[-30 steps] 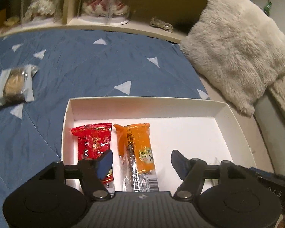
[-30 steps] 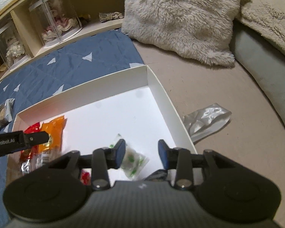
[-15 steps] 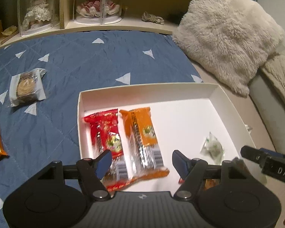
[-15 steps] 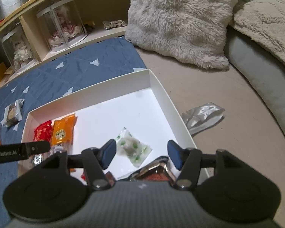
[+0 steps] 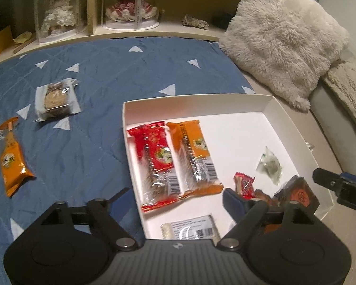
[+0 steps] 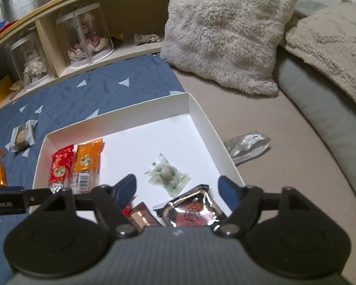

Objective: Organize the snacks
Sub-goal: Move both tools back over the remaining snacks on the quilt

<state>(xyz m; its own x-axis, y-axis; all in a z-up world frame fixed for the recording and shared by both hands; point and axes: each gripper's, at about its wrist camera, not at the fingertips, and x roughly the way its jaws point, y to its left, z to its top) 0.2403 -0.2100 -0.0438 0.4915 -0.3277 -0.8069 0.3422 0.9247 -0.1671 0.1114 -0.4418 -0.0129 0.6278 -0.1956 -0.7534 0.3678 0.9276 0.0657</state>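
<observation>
On the blue quilt (image 5: pixel 102 76) and the beige cover beside it we see a white box (image 5: pixel 197 98), open-topped, straddling the edge where the two meet. Behind it a fluffy cushion (image 6: pixel 227 30) leans near a shelf (image 5: pixel 140 29) with two clear domes holding dolls.

Our left gripper (image 5: pixel 173 198) hangs over the box's near left corner; its jaws have just been opening and now stand wide, with nothing pinched, one finger over the quilt and the other over the box. Our right gripper (image 6: pixel 178 186) hangs over the near right part of the box; its jaws too have just been opening, spread wide and gripping nothing, with a foil pack (image 6: pixel 192 211) lying loose below them on the box floor.

Inside the box, a red bar (image 5: pixel 154 161) and an orange bar (image 5: pixel 192 156) lie side by side, touching, along the left wall. A white pack (image 5: pixel 189 229) sits at the near edge. A green-speckled candy (image 6: pixel 168 178) lies near the middle, and a small red candy (image 5: pixel 243 184) just beside the foil pack.

Out on the quilt, well apart from the box, lie a wrapped cake (image 5: pixel 55 99) and a second orange bar (image 5: pixel 10 159). A silver wrapper (image 6: pixel 246 144) rests on the beige cover just beside the box's right wall.
</observation>
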